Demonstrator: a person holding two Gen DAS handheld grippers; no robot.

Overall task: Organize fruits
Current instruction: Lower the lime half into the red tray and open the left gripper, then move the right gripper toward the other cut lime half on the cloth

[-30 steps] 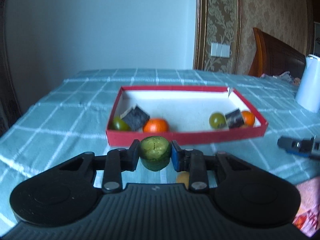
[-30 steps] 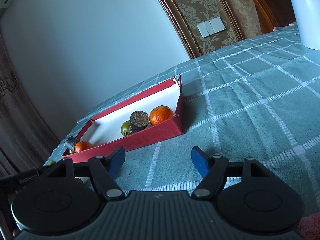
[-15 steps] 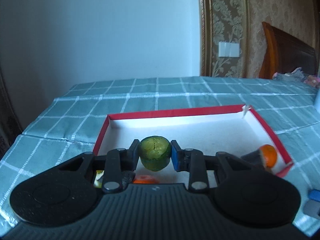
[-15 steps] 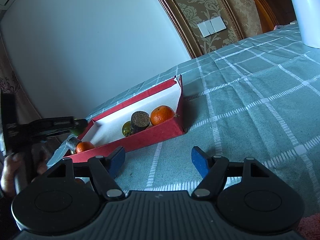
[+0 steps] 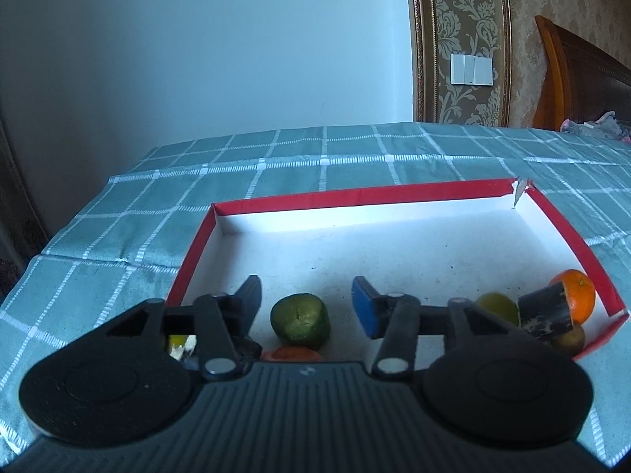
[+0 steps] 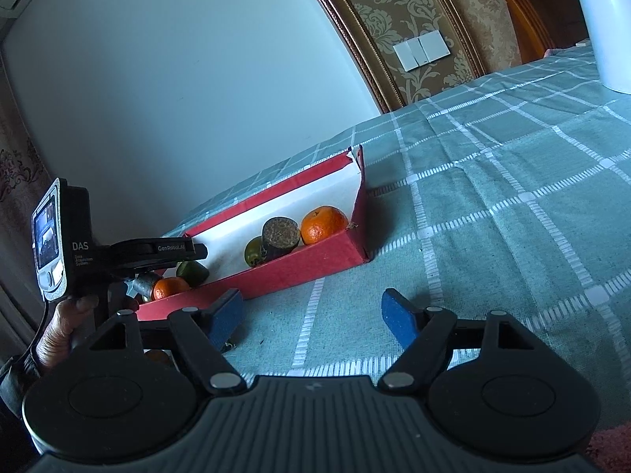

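Note:
A red box (image 5: 355, 196) with a white floor lies on the checked tablecloth. My left gripper (image 5: 305, 301) is open above its near left part. A green fruit (image 5: 300, 320) lies free on the box floor between the fingers, next to an orange (image 5: 292, 353). At the box's right end sit an orange (image 5: 579, 295), a dark cylinder (image 5: 546, 312) and a green fruit (image 5: 497, 306). In the right wrist view the box (image 6: 299, 268), the green fruit (image 6: 193, 272) and the left gripper (image 6: 157, 254) show at left. My right gripper (image 6: 311, 313) is open and empty over the cloth.
A white kettle (image 6: 603, 27) stands at the far right of the table. A wooden headboard (image 5: 583, 79) is behind the table. Small fruits lie on the cloth near my right gripper's left finger (image 6: 157, 356). The table's left edge (image 5: 79, 213) drops off near the box.
My left gripper moved forward over the box, lowered and opened, letting go of the green fruit, which now lies on the box floor. The right gripper has not moved.

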